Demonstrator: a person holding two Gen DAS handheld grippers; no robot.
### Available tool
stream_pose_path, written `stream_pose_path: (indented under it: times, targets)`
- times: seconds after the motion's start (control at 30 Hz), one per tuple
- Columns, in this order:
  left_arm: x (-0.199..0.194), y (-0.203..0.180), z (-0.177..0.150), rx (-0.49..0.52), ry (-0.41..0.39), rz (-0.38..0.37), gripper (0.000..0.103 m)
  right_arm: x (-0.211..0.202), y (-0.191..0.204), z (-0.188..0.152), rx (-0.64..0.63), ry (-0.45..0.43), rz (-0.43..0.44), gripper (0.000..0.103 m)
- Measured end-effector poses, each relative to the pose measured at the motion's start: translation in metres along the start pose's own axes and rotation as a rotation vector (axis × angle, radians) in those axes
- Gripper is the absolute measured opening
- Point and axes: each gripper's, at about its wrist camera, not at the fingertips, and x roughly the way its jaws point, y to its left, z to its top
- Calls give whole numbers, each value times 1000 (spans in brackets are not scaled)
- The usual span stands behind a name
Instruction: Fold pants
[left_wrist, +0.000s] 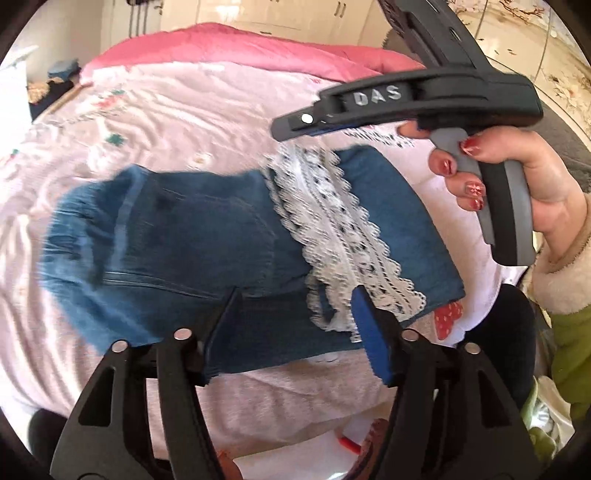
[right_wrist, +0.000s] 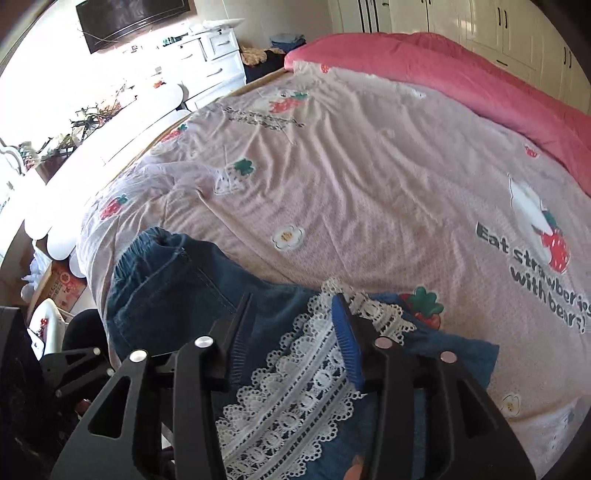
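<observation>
Blue denim pants lie folded on the bed, with a white lace band across them. My left gripper hovers open just above the near edge of the denim, with nothing between its pads. The right gripper, held by a hand, hangs side-on above the far end of the lace. In the right wrist view, the right gripper stands open over the lace band without pinching it. The pants' elastic waist bunches to the left.
The pale pink sheet with strawberry prints covers the bed. A deep pink quilt lies along the far side. A white dresser and a wall screen stand beyond the bed's left edge. A green and cream sleeve is at the right.
</observation>
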Motion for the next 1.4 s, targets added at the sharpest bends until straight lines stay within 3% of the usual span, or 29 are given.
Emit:
stream_pose_path:
  times: [0.17,0.23,0.4,0.6,0.87,1.13,1.2,1.23,1.27,1.4]
  targets:
    - [-21,21,0,-33,-36,87,75,-5,16,8,-24,-35,14,76]
    - [-27,31,-1,-54,-44,111,84,-4,23,11,-35,-38,24,79]
    - [-41,49,-9,-101,-54,148,93,4,40,19,-80,-36,33,87]
    - [-44,75,-22,-184,-41,153,93,28,62,27,-144,6,58,90]
    - [-37,107,-34,-348,-21,57,93,68,81,41,-184,81,100,90]
    - [-32,116,-37,-411,-37,-15,93,118,105,59,-208,212,219,90]
    - [-29,119,-36,-421,-40,-29,93,134,108,58,-209,276,250,77]
    - [-27,120,-35,-429,-40,-39,93,140,109,56,-206,306,276,53]
    - [-27,121,-37,-436,-41,-46,92,143,110,54,-198,320,306,44]
    - [-19,125,-32,-467,-51,-81,84,127,108,51,-209,284,333,34]
